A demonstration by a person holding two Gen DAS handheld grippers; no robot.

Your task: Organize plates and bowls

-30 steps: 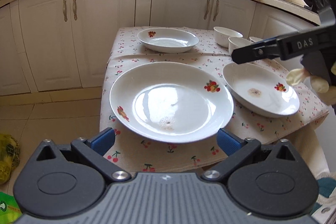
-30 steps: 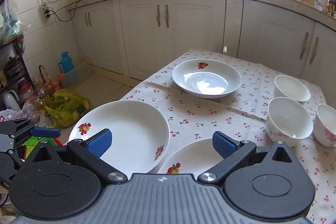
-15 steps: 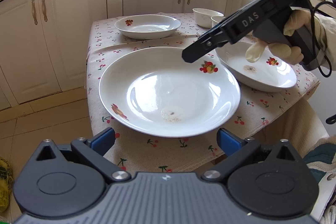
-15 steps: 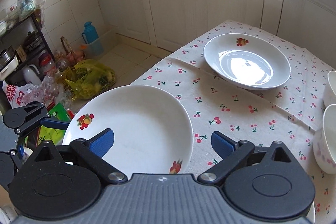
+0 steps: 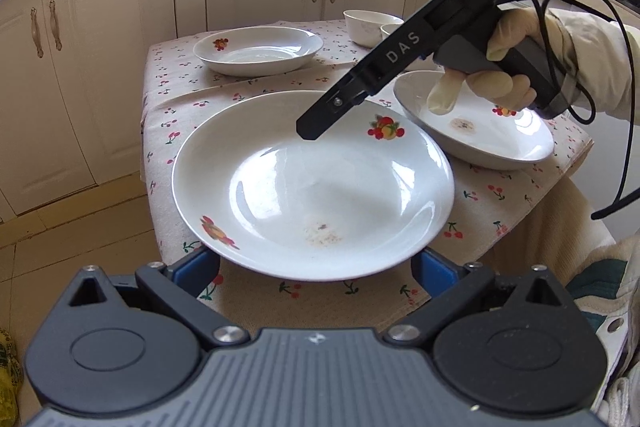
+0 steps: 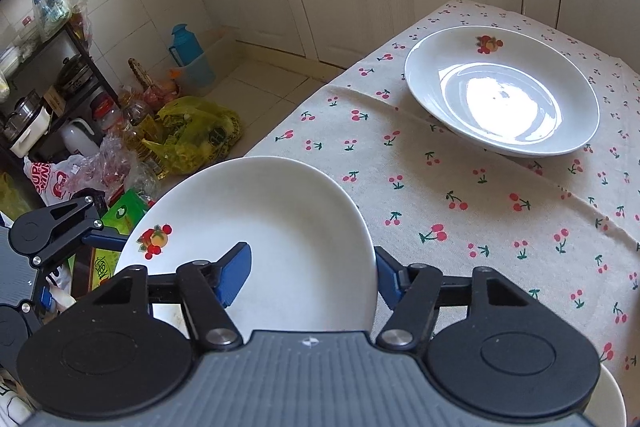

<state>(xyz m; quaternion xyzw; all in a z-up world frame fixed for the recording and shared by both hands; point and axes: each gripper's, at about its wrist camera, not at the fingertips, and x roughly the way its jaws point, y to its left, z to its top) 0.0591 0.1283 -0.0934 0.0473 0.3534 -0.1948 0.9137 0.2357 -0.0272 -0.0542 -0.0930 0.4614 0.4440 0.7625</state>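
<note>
Your right gripper has just been closing and now pinches the rim of the near big plate, seemingly firmly. Your left gripper stands wide, holding nothing. Lift crookedly and the glazed rim slips free.

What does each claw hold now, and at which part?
The right claw has just closed on the near plate, across its rim, with one finger inside the rim and one outside. The left claw is open and holds nothing.
</note>
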